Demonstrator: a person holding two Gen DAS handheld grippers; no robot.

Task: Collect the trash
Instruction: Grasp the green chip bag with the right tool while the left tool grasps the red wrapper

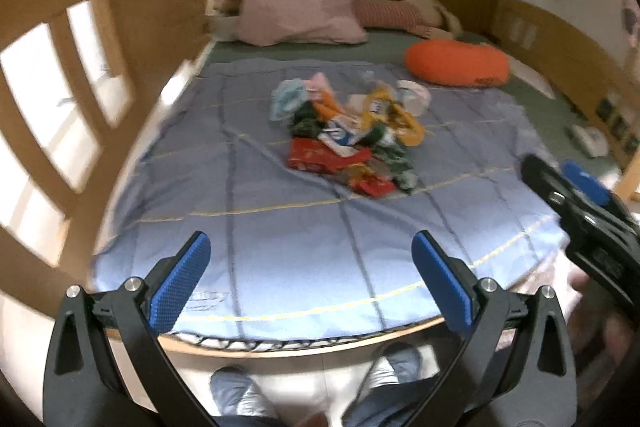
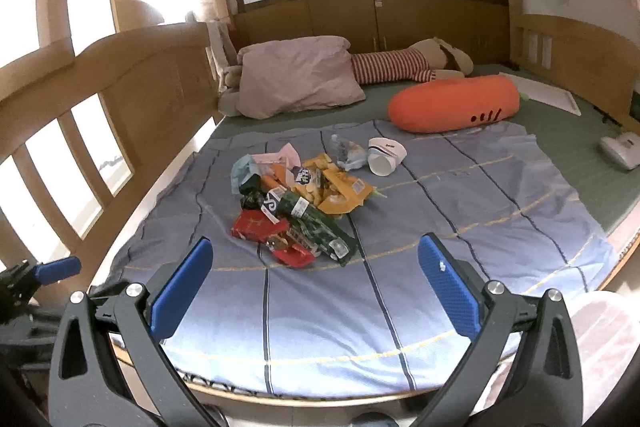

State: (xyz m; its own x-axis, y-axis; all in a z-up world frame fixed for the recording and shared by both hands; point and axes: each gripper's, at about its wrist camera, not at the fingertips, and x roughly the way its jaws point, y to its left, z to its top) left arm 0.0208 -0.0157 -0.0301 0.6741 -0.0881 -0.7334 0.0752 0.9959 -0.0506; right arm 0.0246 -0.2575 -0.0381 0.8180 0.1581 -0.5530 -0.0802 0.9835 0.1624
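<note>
On the bed, across a pale blue quilt with dark stripes (image 2: 400,247), I see the trash heaped left of centre: a pile of crumpled snack wrappers (image 2: 296,207), with a red packet (image 2: 256,225) at its near left, a dark green one (image 2: 316,227) running toward me and a yellow bag (image 2: 340,189) behind. Just right of the pile lies a white paper cup on its side (image 2: 386,155), with a scrunched clear plastic piece (image 2: 348,151) touching it; I cannot tell what that piece is. Farther right, well apart, rests an orange carrot-shaped cushion (image 2: 456,105), and at the far right edge a white device (image 2: 622,149) is partly cut off.

My left claw (image 1: 310,277) hangs over the foot of the bed, fingers spread wide, gripping nothing; its view is blurred, so the pile (image 1: 352,135) reads only as colours. My right claw (image 2: 316,285) is equally wide and empty, near the pile but not touching. Below the left claw, two feet in grey slippers (image 1: 236,393) are half hidden by the frame.
</note>
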